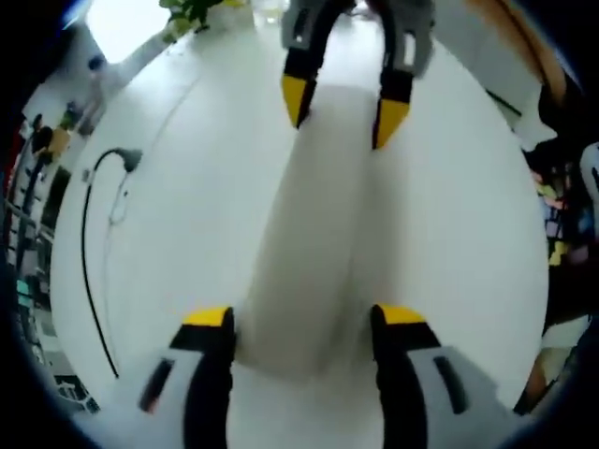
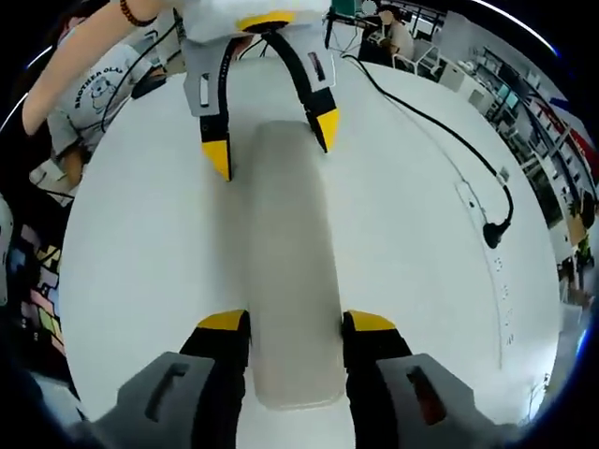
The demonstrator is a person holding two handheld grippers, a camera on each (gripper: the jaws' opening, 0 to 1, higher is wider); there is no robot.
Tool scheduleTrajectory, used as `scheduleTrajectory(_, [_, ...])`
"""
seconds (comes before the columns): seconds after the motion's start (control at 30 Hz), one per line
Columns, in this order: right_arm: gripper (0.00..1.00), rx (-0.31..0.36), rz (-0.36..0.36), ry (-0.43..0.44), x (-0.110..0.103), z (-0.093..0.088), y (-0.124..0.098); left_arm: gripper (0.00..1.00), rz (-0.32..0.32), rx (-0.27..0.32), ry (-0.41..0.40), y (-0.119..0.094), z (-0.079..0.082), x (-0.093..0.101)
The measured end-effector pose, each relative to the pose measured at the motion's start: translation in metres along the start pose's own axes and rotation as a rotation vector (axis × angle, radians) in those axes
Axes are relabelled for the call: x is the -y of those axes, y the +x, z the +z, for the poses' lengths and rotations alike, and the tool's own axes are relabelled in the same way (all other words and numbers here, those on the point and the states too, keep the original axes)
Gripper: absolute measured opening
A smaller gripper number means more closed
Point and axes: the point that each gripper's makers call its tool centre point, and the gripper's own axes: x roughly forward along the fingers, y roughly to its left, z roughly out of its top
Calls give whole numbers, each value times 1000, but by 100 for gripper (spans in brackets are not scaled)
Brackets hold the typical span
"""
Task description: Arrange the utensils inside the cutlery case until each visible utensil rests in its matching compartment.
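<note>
A long, closed, pale grey cutlery case [image 1: 309, 234] [image 2: 292, 271] lies on the white table [image 1: 187, 187]. No utensils can be seen. My left gripper [image 1: 305, 318] holds the case's near end, its yellow-tipped jaws pressed to both sides. It appears again as the left gripper [image 2: 273, 140] at the far end in the right gripper view. My right gripper [image 2: 296, 323] clamps the opposite end with both jaws flush against the case. At the top of the left gripper view the right gripper [image 1: 344, 108] straddles that end.
A black cable with a plug [image 2: 491, 229] [image 1: 120, 159] runs along one side of the table. A person in a grey shirt [image 2: 94, 84] stands behind the left gripper. A green plant [image 1: 192, 11] stands at the table's far edge. Shelves and clutter ring the table.
</note>
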Motion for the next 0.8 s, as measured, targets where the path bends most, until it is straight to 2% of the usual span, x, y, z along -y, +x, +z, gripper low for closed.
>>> scheduleTrajectory(0.07, [43, -16, -3, -19, 0, -2, 3, 49, -46, -20, -52, 1, -3, 11])
scheduleTrajectory(0.1, [44, -24, -5, -33, 0, -3, 5, 47, -70, -26, -66, 1, -4, 16])
scheduleTrajectory(0.13, [45, -27, -2, -32, 0, -3, 6, 47, -50, -20, -36, 1, -2, 12])
scheduleTrajectory(0.33, [45, -41, 22, -54, -3, -3, 7, 47, -51, -3, -47, 2, -3, 14])
scheduleTrajectory(0.6, [46, 25, 87, -9, -7, -3, 11, 47, -51, 1, -42, 3, -2, 17])
scheduleTrajectory(0.8, [44, 21, 84, -36, -10, -2, 11, 46, -40, 71, -13, 2, -1, 21])
